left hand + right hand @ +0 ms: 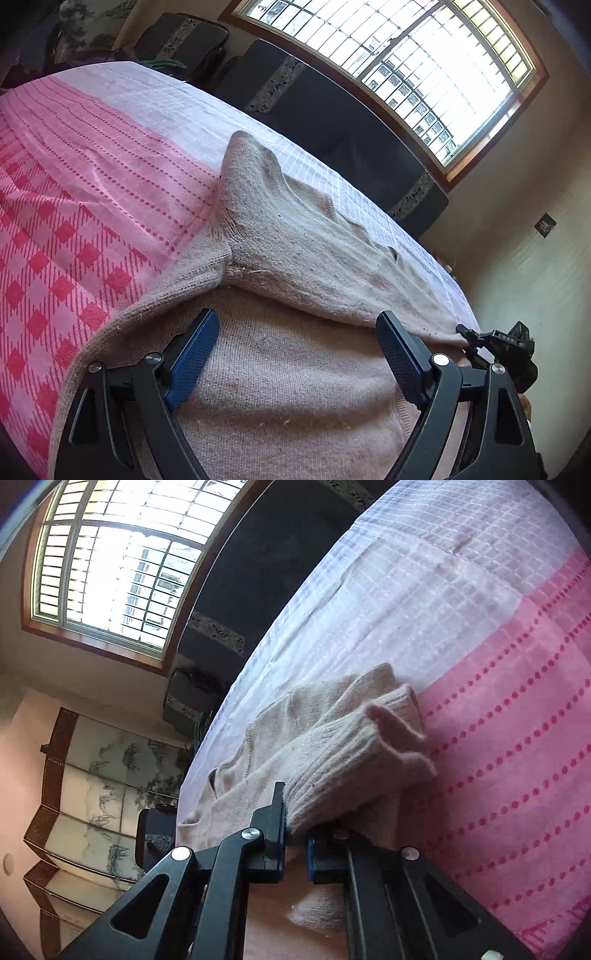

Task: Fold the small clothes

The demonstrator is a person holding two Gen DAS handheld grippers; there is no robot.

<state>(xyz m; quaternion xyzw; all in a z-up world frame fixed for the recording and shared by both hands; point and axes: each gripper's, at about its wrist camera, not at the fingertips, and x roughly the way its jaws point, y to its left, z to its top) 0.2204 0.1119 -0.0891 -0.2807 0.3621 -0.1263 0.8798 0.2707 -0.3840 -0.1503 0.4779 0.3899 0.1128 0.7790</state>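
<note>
A beige knit sweater (288,236) lies on the pink and white bedspread (92,177). In the left wrist view my left gripper (295,325) is open, its blue-padded fingers spread just above the sweater's body, holding nothing. A sleeve is folded across the body ahead of it. In the right wrist view my right gripper (295,834) is shut on the ribbed cuff end of a sweater sleeve (351,753), lifted slightly off the bed. The right gripper also shows at the right edge of the left wrist view (495,350).
A dark sofa (332,122) stands beyond the bed under a large barred window (424,62). A painted folding screen (99,794) stands against the wall. The bed's far edge (236,686) runs close behind the sweater.
</note>
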